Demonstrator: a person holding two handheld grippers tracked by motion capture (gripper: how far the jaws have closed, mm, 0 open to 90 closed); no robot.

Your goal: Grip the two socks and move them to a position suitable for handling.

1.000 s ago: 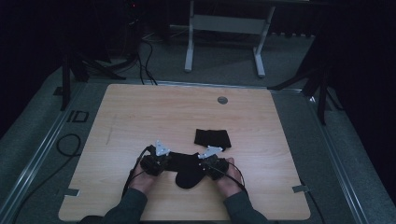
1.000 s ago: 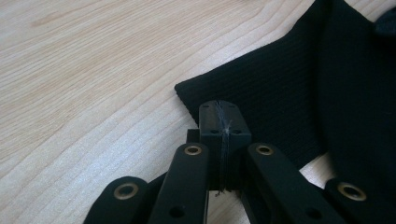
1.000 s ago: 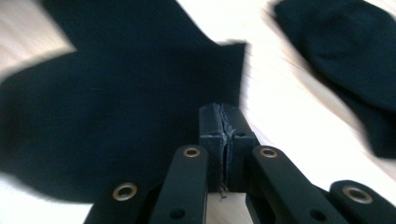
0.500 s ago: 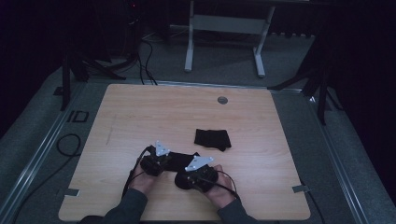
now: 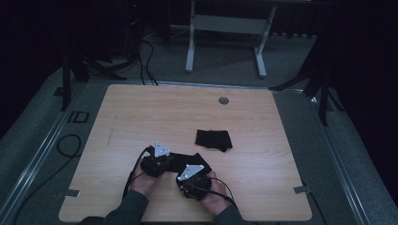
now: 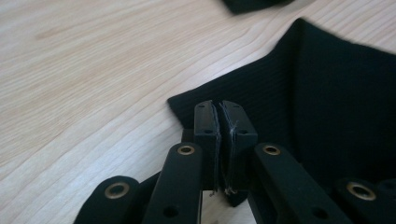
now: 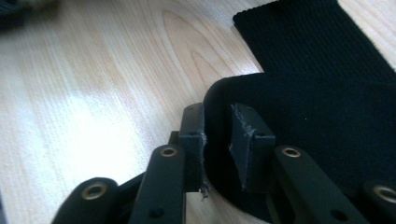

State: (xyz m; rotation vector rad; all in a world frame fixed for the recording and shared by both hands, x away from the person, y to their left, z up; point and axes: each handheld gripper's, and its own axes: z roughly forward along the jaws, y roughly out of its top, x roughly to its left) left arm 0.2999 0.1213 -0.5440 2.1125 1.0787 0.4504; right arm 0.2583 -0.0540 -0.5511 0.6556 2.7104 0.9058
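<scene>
Near the front edge of the wooden surface (image 5: 141, 117), left hand-held gripper (image 6: 219, 122) pinches the black ribbed cloth (image 6: 327, 107) corner; right hand-held gripper (image 7: 219, 135) clamps a rolled fold. Second folded black cloth (image 5: 213, 139) sits just beyond. No readable labels.

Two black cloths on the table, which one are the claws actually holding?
The nearer black cloth, by the person's hands: the left claw and the right claw each pinch an edge. The folded cloth farther back lies untouched.
</scene>
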